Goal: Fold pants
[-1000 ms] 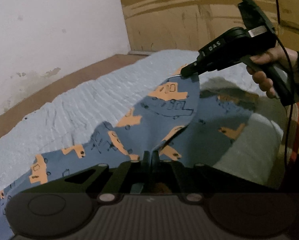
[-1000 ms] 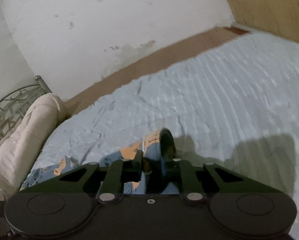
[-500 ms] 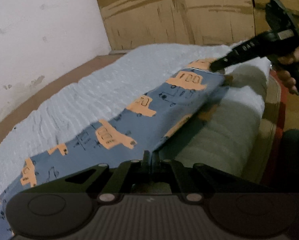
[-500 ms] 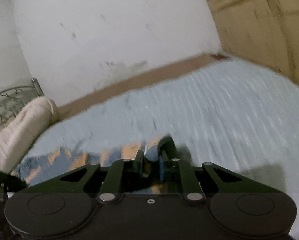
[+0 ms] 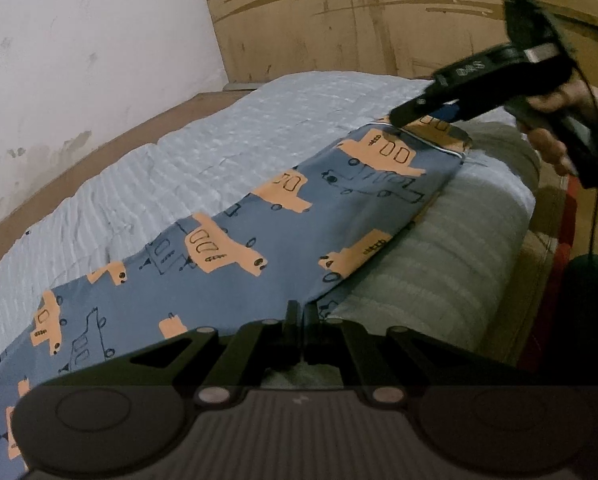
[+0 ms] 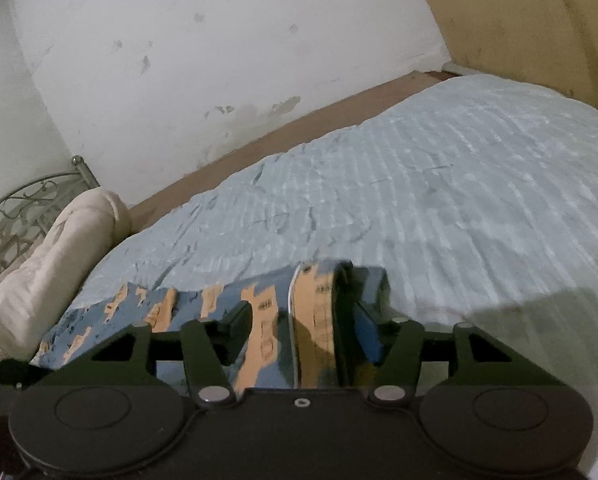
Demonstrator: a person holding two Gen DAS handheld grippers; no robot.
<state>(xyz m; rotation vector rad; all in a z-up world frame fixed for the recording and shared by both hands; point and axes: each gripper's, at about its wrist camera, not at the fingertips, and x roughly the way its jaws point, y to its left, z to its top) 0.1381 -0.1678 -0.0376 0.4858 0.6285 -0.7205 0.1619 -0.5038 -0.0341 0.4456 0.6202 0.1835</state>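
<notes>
**On the bed: pants laid out, both ends at my grippers**

Across the near edge of the bed (image 5: pixel 259 128), the pants (image 5: pixel 259 240) lie stretched flat on the pale blue cover (image 6: pixel 419 200). Blue fabric, orange vehicle print. Long axis runs from near left to far right in the left wrist view.

Left gripper (image 5: pixel 301 312): fingers drawn together, almost no gap, pinching the near edge of the pants where the cloth meets the bed's side. Fabric spreads away from the tips toward the far right.

Right gripper (image 5: pixel 395 118): seen from the left wrist view at the far right end of the pants, my right hand (image 5: pixel 555 120) on its handle. From its own camera the gripper (image 6: pixel 299 320) stands wide, fingers well apart, with the hem end of the pants lying between them. One finger (image 6: pixel 227 320) rests over the cloth on the left; I cannot tell whether the cloth touches the right one. Not clamped.

Pillow (image 6: pixel 51 264), cream, lies at the far left end of the bed, just beside the pants' far end in the right wrist view. Metal headboard (image 6: pixel 15 212) behind it. White wall (image 6: pixel 219 60) along the far side; wooden panel (image 5: pixel 379 20) at the right.
</notes>
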